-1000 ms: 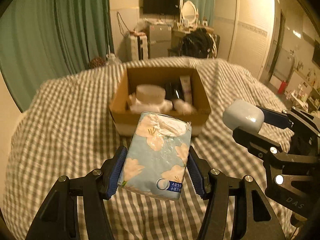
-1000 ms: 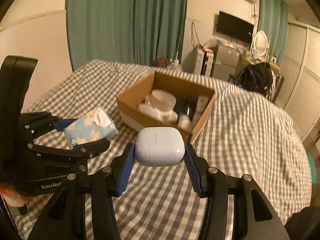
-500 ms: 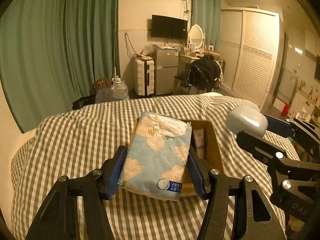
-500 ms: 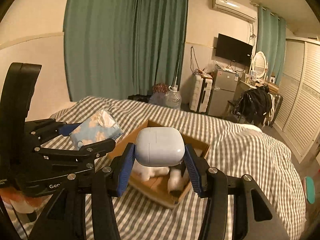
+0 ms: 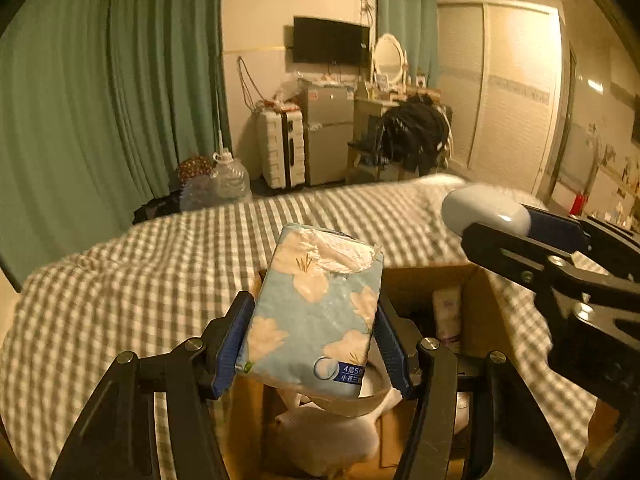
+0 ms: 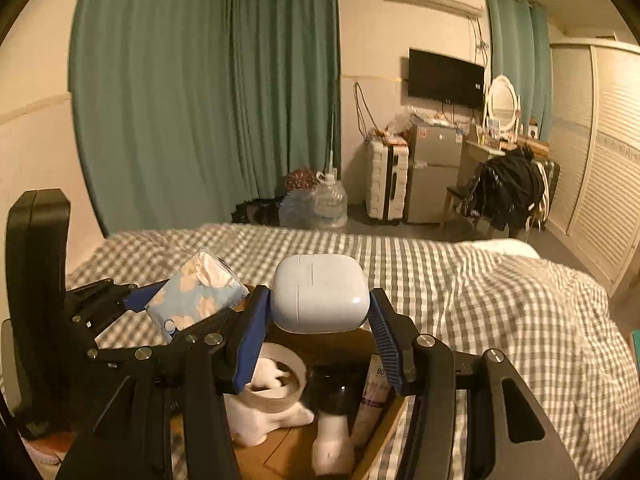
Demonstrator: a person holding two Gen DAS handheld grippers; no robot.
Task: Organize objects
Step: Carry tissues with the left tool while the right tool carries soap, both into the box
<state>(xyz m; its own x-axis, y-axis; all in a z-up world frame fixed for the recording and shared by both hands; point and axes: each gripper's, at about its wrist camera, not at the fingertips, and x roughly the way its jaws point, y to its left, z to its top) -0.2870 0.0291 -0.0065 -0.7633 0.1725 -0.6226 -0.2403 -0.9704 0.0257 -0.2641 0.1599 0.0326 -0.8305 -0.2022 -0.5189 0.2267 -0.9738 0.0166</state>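
Observation:
My left gripper point(image 5: 314, 334) is shut on a blue floral tissue pack point(image 5: 316, 312) and holds it over the open cardboard box point(image 5: 486, 312) on the bed. The pack also shows in the right wrist view point(image 6: 196, 292). My right gripper point(image 6: 318, 322) is shut on a white rounded case point(image 6: 320, 292), also above the box point(image 6: 384, 420). The case appears at the right of the left wrist view point(image 5: 486, 208). Inside the box are a tape roll point(image 6: 276, 376), a tube point(image 6: 374, 392) and a dark bottle point(image 6: 336, 392).
The box sits on a grey checked bedspread point(image 6: 500, 300). Beyond the bed are green curtains point(image 6: 208, 92), a water jug point(image 6: 320, 204), a white suitcase point(image 6: 386, 184), a small fridge point(image 6: 434, 172) and a chair draped with dark clothes point(image 6: 508, 192).
Both grippers have moved forward and now hang directly over the box, which has slid to the bottom of both views. Each still holds its object.

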